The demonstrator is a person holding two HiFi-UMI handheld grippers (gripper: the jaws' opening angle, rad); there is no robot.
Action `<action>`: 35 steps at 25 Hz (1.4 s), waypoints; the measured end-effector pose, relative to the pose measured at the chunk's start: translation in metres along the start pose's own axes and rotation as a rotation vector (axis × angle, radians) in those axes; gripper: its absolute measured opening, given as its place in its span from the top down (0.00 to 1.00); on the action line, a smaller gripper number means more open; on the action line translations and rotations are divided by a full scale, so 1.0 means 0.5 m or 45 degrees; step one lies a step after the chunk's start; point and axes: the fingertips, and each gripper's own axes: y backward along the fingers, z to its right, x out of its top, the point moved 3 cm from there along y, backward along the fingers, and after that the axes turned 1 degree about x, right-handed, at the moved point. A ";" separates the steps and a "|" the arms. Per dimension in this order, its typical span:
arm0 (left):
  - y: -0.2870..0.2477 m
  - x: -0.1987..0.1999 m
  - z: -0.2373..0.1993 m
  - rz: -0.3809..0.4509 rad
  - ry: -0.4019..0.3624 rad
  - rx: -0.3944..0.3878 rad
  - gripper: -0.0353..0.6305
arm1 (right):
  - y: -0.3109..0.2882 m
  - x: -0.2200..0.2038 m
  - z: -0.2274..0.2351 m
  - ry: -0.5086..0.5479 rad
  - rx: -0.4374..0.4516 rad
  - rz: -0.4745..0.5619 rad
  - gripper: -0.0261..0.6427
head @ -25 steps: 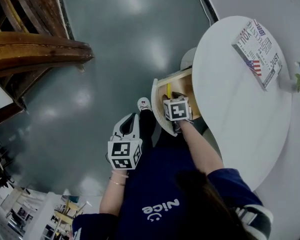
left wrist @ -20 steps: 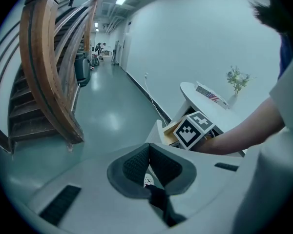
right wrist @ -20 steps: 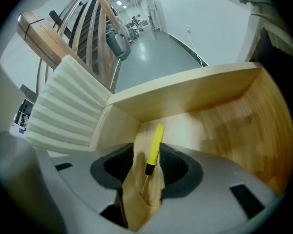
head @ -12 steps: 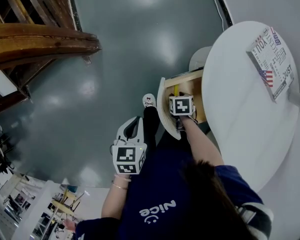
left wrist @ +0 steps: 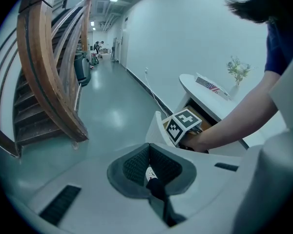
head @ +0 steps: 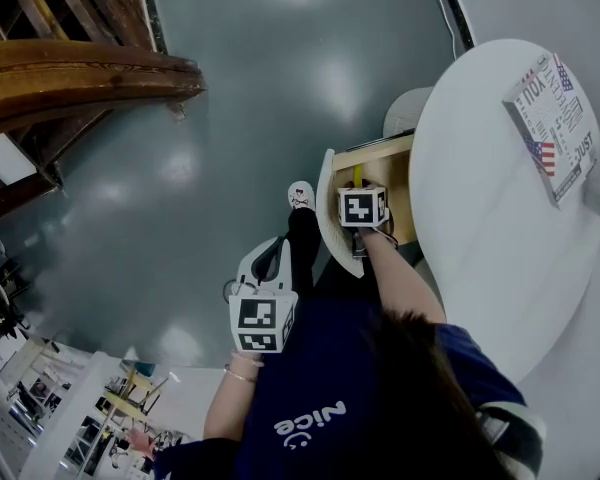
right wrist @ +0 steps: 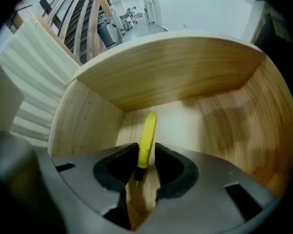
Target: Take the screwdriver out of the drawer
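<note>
The screwdriver [right wrist: 147, 135] has a yellow handle and lies on the wooden floor of the open drawer [right wrist: 166, 77]. Only a bit of yellow [head: 357, 176] shows in the head view. My right gripper [right wrist: 146, 156] points steeply down into the drawer. Its jaws are closing with the handle's near end between them. The left pad is at the handle and a thin gap shows on the right. My left gripper [head: 268, 256] hangs shut and empty over the floor, left of the drawer's white curved front [head: 329, 213].
The drawer belongs to a white round table [head: 490, 208] with a printed book [head: 555, 123] on top. A wooden staircase [head: 70, 78] rises at the left. The person's shoe [head: 301, 196] stands on the grey floor beside the drawer front.
My right gripper has sunk deeper into the drawer, over the screwdriver. The left gripper has stayed about where it was.
</note>
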 end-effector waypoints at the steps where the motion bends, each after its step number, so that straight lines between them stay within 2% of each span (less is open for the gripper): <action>1: 0.001 -0.002 0.001 -0.001 0.000 0.001 0.94 | -0.001 -0.002 0.004 0.005 -0.017 -0.004 0.80; 3: 0.002 -0.006 0.000 -0.004 0.000 0.003 0.94 | -0.005 -0.006 0.010 0.015 -0.038 -0.015 0.84; 7: 0.006 -0.013 -0.003 -0.009 0.006 0.004 0.94 | -0.005 -0.006 0.008 0.045 -0.026 -0.028 0.85; 12: 0.010 -0.030 -0.006 -0.026 0.012 -0.002 0.94 | 0.004 -0.003 0.014 -0.036 0.031 -0.013 0.85; 17: 0.010 -0.056 -0.013 -0.046 0.055 -0.012 0.94 | 0.018 0.007 0.006 0.079 0.039 0.016 0.85; 26: 0.018 -0.024 -0.002 0.033 0.003 -0.060 0.94 | 0.083 -0.015 -0.006 0.076 -0.014 0.017 0.85; 35: 0.027 0.003 -0.011 0.103 -0.003 -0.078 0.94 | 0.171 0.015 -0.013 0.113 -0.017 0.177 0.85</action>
